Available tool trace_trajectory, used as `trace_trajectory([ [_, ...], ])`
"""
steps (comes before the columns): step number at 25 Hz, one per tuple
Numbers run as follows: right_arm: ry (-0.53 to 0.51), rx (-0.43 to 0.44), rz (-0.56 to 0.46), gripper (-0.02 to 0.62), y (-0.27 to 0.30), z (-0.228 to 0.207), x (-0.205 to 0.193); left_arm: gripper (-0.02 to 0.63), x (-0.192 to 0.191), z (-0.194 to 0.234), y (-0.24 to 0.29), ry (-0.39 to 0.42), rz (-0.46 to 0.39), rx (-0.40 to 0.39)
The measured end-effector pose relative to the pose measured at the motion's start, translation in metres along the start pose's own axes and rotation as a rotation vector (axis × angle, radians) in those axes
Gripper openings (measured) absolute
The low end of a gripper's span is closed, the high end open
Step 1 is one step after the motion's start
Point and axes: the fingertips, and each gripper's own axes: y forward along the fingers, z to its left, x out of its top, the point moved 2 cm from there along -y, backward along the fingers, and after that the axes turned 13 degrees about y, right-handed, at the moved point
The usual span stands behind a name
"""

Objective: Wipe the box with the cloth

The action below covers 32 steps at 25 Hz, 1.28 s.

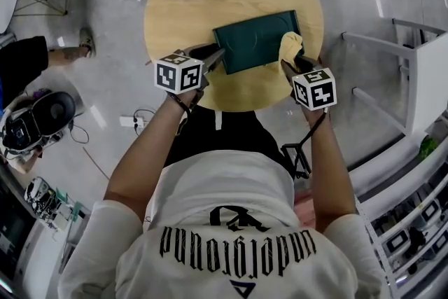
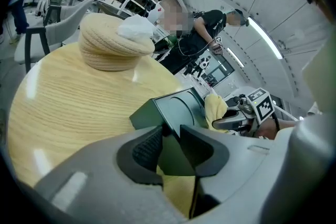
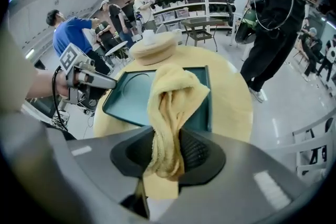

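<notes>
On the round surface [image 1: 168,24], the head view shows the green box [image 1: 248,45] lying flat, with the left tongs [image 1: 215,57] and right tongs [image 1: 287,65] at its ends. The left gripper view shows its tongs clamped on the box's corner. The right gripper view shows its tongs closed on the yellow cloth [image 3: 173,97], which is draped on the lid. This looks like mid-wipe. The next move is probably a pressed sweep across the braced box.

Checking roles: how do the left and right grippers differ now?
The left gripper grips a corner of the dark green rectangular box; the right gripper grips a bunched yellow cloth. Left gripper sits at the box's left end, right gripper at its right. Both are shut.
</notes>
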Motion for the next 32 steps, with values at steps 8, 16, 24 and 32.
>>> trace_trajectory([
  [8, -0.014, -0.051, 0.028, 0.123, -0.01, -0.028, 0.008, 0.12, -0.001, -0.003, 0.0, 0.013, 0.007, 0.009],
  [16, -0.111, -0.031, 0.034, 0.124, 0.009, -0.021, 0.055, 0.121, -0.001, -0.004, 0.0, 0.009, 0.01, 0.013],
  [24, -0.202, 0.01, 0.002, 0.123, 0.036, 0.013, 0.092, 0.121, -0.002, -0.005, 0.0, -0.006, -0.004, 0.029],
  [32, -0.253, 0.088, -0.03, 0.123, 0.058, 0.081, 0.091, 0.12, -0.002, -0.002, 0.0, -0.023, -0.016, 0.038],
])
